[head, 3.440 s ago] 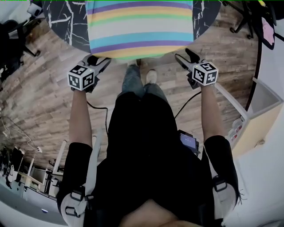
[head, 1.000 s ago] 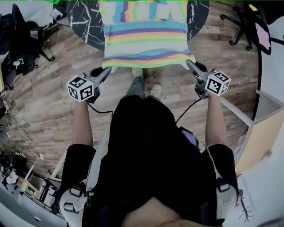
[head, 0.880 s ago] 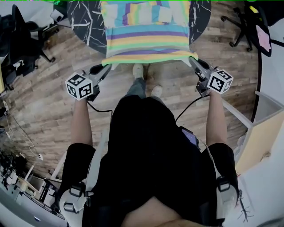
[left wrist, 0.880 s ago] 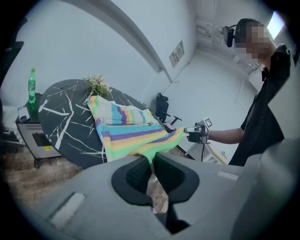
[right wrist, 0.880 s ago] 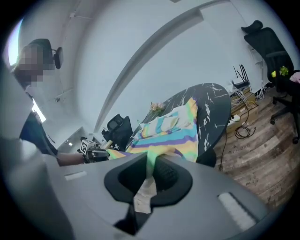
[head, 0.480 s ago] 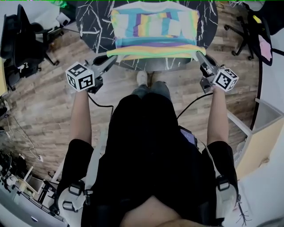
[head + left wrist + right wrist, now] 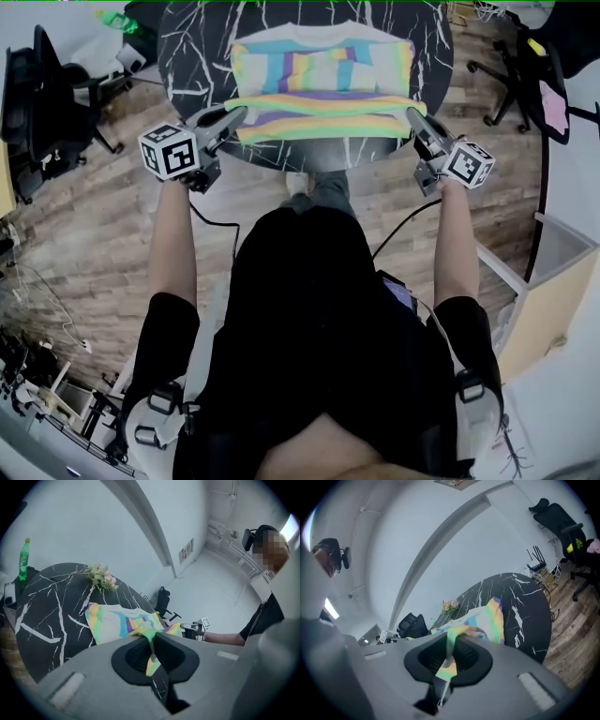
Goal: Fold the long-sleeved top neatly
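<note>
clamping hem of striped top [image 7: 323,70], jaws of left gripper [image 7: 240,113] and right gripper [image 7: 411,113], apparently above table [image 7: 187,56].

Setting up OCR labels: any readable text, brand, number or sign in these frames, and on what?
No readable text.
Left marker cube, right marker cube: square black-and-white patterns, no letters.
Green bottle: label too small to read.
Wall plate: too blurred to read.
Striped top: stripes only.

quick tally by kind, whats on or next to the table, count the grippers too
striped top: 1
flower bunch: 1
green bottle: 1
grippers: 2 (left gripper, right gripper)
total: 5
</note>
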The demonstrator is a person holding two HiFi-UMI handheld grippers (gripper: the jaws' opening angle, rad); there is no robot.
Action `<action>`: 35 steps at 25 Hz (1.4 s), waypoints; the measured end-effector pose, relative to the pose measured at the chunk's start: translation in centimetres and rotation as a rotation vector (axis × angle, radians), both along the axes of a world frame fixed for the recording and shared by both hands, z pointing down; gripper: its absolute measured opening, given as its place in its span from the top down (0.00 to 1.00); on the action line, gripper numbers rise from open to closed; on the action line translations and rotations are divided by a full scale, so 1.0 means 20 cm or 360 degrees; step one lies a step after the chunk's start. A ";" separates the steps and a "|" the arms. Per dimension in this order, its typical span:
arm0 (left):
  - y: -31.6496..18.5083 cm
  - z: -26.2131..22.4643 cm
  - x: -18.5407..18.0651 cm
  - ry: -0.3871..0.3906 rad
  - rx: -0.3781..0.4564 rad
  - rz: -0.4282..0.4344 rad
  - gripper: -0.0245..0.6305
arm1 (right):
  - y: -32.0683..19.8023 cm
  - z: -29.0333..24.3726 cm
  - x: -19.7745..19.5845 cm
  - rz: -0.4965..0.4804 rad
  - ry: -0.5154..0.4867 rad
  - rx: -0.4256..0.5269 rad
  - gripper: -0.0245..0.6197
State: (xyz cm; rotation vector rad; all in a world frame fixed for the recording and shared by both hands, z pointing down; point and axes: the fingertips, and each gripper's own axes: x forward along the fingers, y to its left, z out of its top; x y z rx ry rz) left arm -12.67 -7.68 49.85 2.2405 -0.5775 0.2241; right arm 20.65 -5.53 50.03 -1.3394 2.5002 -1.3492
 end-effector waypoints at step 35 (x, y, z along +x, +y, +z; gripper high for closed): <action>-0.72 0.49 -0.03 -0.0082 -0.0735 -0.0443 0.92 | -0.84 0.41 0.02 0.0124 -0.0221 -0.0746 0.88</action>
